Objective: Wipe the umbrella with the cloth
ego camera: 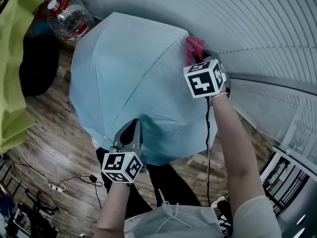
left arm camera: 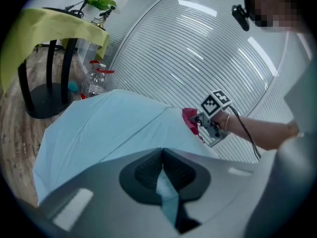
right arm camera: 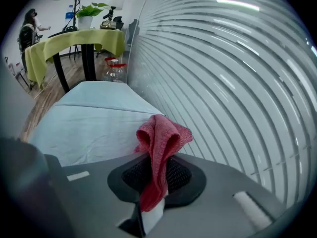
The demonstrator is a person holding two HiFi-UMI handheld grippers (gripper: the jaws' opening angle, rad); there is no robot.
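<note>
At umbrella (ego camera: 129, 78) edge: right hand-held gripper (right arm camera: 156, 176) clamps cloth (right arm camera: 161, 138).

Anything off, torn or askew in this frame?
Nothing stands out. The open umbrella looks intact; the left gripper pinches its canopy edge, and the right gripper holds the red cloth at its far rim.

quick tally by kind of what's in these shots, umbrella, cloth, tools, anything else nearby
umbrella: 1
cloth: 1
tools: 2, left tool shut on the umbrella's edge, right tool shut on the cloth
water bottle: 1
table with a yellow-green cover: 1
total: 6
</note>
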